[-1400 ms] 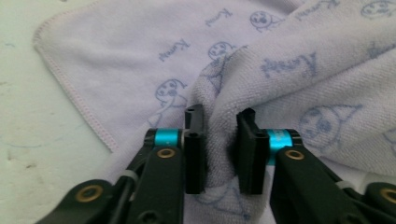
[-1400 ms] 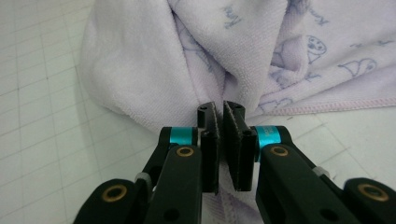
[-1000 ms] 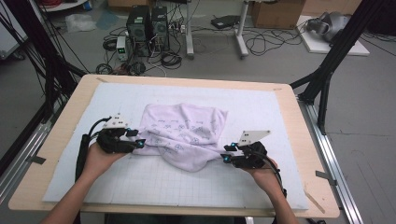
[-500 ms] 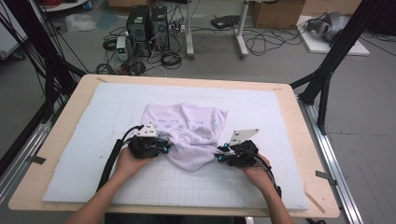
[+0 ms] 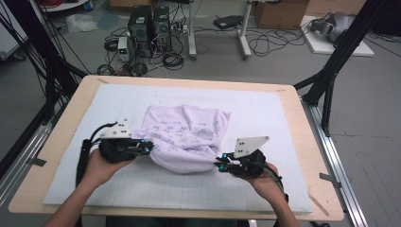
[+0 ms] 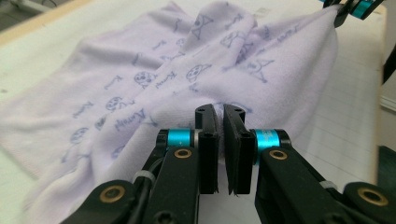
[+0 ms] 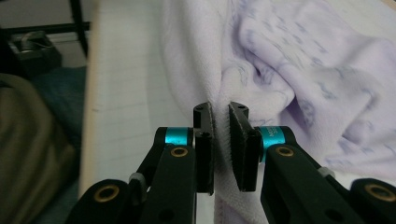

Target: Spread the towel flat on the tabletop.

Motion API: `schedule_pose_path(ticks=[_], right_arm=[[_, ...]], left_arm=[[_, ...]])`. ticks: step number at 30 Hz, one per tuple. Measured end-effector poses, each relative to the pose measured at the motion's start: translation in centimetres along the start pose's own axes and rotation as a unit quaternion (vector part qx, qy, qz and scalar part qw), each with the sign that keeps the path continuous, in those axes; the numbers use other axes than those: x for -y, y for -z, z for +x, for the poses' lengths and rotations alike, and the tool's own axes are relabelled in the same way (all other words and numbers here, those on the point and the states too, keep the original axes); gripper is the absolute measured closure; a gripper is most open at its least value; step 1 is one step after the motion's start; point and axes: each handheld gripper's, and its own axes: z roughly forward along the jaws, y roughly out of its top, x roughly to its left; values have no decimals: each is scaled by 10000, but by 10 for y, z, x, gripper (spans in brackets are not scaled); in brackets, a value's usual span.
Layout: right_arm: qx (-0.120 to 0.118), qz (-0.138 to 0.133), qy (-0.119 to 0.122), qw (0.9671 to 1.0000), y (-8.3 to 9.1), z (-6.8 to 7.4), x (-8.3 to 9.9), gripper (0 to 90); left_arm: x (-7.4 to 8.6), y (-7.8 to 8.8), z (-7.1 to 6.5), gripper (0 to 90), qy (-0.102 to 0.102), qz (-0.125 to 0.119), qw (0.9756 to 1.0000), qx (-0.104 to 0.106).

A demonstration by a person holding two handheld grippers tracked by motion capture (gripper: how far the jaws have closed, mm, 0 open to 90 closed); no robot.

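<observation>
A pale lilac towel [image 5: 187,137] printed with small blue drawings and words lies crumpled on the white mat [image 5: 283,118], roughly at the middle of the mat and nearer the person's edge than the far one. The left gripper [image 5: 147,147] meets the towel at its left side, and in the left gripper view [image 6: 219,119] the jaws have just been closing and now pinch a thin fold of the cloth between the pads. The right gripper [image 5: 220,164] meets the towel at its near right corner; in the right gripper view [image 7: 220,116] its jaws have likewise just been closing and grip an edge of the cloth, whose pile shows between the pads. From each pinch the fabric rises off the mat and runs in a slack ridge toward the towel's middle, while the far part of the towel rests flat.

Handling, as judged from the drape: the towel is light, soft and wholly limp, so it will sag between two holds and keep no shape of its own. Its looped surface should give the pads good friction, and slipping seems unlikely unless only a few threads are caught. It is not fragile. The best holds are at corners or along a hem, well apart from each other, so that lifting spreads the cloth rather than bunching it.
</observation>
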Motion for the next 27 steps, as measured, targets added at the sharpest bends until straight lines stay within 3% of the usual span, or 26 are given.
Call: schedule_pose_path(ticks=[4, 7, 9, 11, 13, 15, 18, 20, 24, 27], right_arm=[[-302, -221, 182, 9991, 10, 22, -13, 814], [-401, -281, 244, 9985, 11, 28, -20, 807], [-327, -101, 238, 9991, 4, 22, -19, 805], [-306, -6, 70, 9995, -8, 10, -13, 805], [-201, 105, -92, 9997, -19, -2, -6, 805], [-92, 318, -219, 9992, -30, -15, 2, 806], [-129, 483, -453, 9977, -40, -25, 12, 806], [-167, 516, -495, 9973, -42, -27, 16, 802], [-92, 377, -577, 9976, -35, -26, 19, 747], [-58, 157, -575, 9982, -26, -24, 20, 675]], left_arm=[[-7, 27, -9, 839, -119, 37, 9996, 258], [-7, 20, -4, 836, -100, 209, 9995, 228], [-3, 4, 6, 833, 13, 383, 9992, 123], [3, -26, 20, 831, 199, 616, 9979, -95], [8, -51, 31, 832, 401, 702, 9967, -101], [12, -81, 39, 832, 379, 1009, 9939, -236], [17, -102, 48, 823, 464, 1092, 9924, -310], [17, -102, 52, 799, 578, 1041, 9924, -306], [15, -85, 50, 654, 681, 985, 9925, -240], [14, -61, 41, 603, 543, 761, 9954, -232]])
